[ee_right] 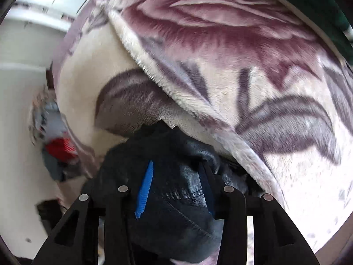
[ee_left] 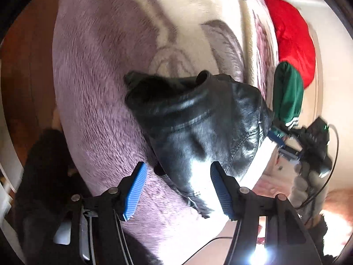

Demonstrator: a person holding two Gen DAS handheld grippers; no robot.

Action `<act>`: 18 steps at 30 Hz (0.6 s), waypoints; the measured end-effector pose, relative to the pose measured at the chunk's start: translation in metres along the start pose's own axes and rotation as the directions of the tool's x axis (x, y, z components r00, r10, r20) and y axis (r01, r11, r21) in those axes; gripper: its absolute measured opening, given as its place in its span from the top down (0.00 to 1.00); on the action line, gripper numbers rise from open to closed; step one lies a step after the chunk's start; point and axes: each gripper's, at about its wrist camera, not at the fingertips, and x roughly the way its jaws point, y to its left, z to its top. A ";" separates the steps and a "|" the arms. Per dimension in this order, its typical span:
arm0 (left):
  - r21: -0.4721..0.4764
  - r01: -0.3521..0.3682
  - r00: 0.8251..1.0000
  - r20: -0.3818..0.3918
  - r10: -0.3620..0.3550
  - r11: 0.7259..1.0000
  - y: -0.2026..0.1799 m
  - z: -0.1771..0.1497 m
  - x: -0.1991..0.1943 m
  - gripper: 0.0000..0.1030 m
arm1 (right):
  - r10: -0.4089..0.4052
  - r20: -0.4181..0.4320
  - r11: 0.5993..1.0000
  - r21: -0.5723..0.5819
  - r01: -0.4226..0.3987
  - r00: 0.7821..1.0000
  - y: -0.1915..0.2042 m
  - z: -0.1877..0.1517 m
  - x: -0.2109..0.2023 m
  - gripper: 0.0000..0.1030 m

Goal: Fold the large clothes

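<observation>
A black leather jacket [ee_left: 198, 119] lies bunched on a plush mauve and cream floral blanket [ee_left: 99, 77]. My left gripper [ee_left: 178, 190] is open just above the jacket's near edge, with its blue pads either side of it and not touching. My right gripper [ee_right: 174, 187] is shut on a thick fold of the jacket [ee_right: 183, 190], with the leather bulging between its blue pads [ee_right: 144, 190]. The right gripper also shows in the left wrist view [ee_left: 284, 141] at the jacket's right edge, held by a gloved hand.
A red garment [ee_left: 291, 37] and a green garment with white stripes [ee_left: 286, 92] lie on the blanket's far right. A wooden floor [ee_left: 24, 70] lies to the left. In the right wrist view a pile of clothes [ee_right: 55, 145] sits by a white wall, and the blanket's folded edge [ee_right: 176, 92] runs diagonally.
</observation>
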 end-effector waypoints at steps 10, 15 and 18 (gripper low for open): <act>-0.087 0.050 0.999 -0.016 -0.052 0.995 0.003 -0.002 0.034 0.42 | -0.038 0.011 0.998 -0.046 0.039 0.999 0.029 -0.016 0.043 0.49; -0.046 0.084 0.996 -0.004 -0.084 0.995 0.017 -0.006 0.031 0.34 | 0.173 0.083 0.977 0.113 -0.182 0.981 -0.023 -0.069 -0.011 0.24; -0.055 0.123 0.992 0.009 -0.123 0.991 0.023 0.002 0.047 0.26 | 0.192 0.084 0.956 0.211 -0.206 0.978 -0.062 -0.109 0.000 0.13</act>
